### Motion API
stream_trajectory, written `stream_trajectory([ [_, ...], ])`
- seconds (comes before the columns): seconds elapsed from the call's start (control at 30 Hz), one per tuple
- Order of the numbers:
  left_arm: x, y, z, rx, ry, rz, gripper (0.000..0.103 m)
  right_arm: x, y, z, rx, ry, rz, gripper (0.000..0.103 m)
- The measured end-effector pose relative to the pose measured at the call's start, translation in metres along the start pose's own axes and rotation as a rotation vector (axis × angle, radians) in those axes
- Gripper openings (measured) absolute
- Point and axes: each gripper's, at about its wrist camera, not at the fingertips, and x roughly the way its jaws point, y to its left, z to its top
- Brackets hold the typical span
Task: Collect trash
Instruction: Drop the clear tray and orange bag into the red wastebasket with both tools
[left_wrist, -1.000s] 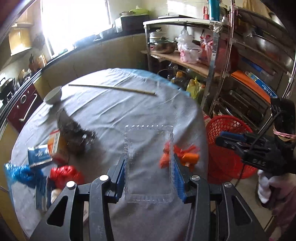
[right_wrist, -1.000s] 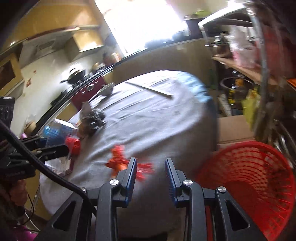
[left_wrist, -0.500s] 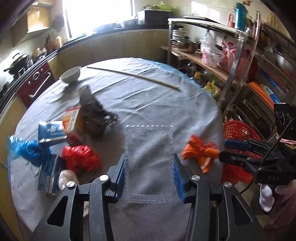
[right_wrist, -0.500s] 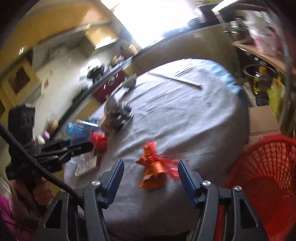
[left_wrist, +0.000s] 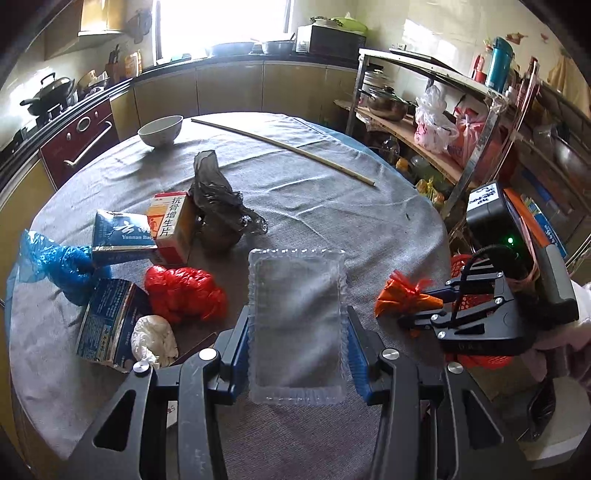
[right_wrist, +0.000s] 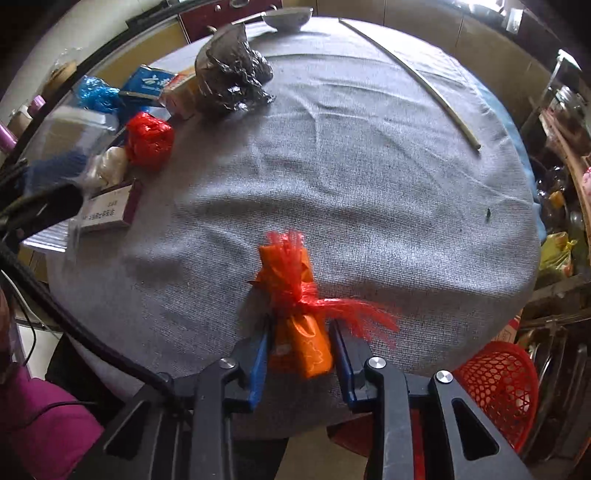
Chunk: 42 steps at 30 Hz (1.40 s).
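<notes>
Now the right hand-held gripper (right_wrist: 298, 354) has come down around the orange packet (right_wrist: 295, 314), which it only faced half a second ago.

Its two blue fingers (right_wrist: 258, 360) sit on both sides of the orange packet, which is tied with red net and lies on the gray tabletop (right_wrist: 369, 166) near the edge; I cannot tell if they squeeze it yet. The left hand-held gripper (left_wrist: 297, 349) holds a clear plastic tray (left_wrist: 296, 325) tight between its fingers, above the tabletop. A red basket (right_wrist: 495, 387) sits low beside the tabletop edge on the right. More trash lies on the left side: a red bag (left_wrist: 183, 293), a blue bag (left_wrist: 59, 264), a black bag (left_wrist: 218, 206), small boxes (left_wrist: 171, 225) and a white lump (left_wrist: 153, 341). A bowl (left_wrist: 160, 130) and a long stick (left_wrist: 282, 146) lie far back.
</notes>
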Motion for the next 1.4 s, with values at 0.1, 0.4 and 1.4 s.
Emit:
stream_trajectory([
  [0.1, 0.000, 0.002, 0.000, 0.000, 0.002, -0.003, 0.048, -0.002, -0.004, -0.006, 0.016, -0.023, 0.011, 0.029],
  [0.4, 0.012, -0.044, 0.009, 0.136, 0.012, -0.033, 0.049, -0.045, -0.056, -0.066, 0.327, -0.269, 0.152, 0.024],
  [1.4, 0.108, -0.262, 0.023, 0.507, 0.207, -0.327, 0.061, -0.081, -0.189, -0.241, 0.994, -0.436, 0.087, 0.036],
])
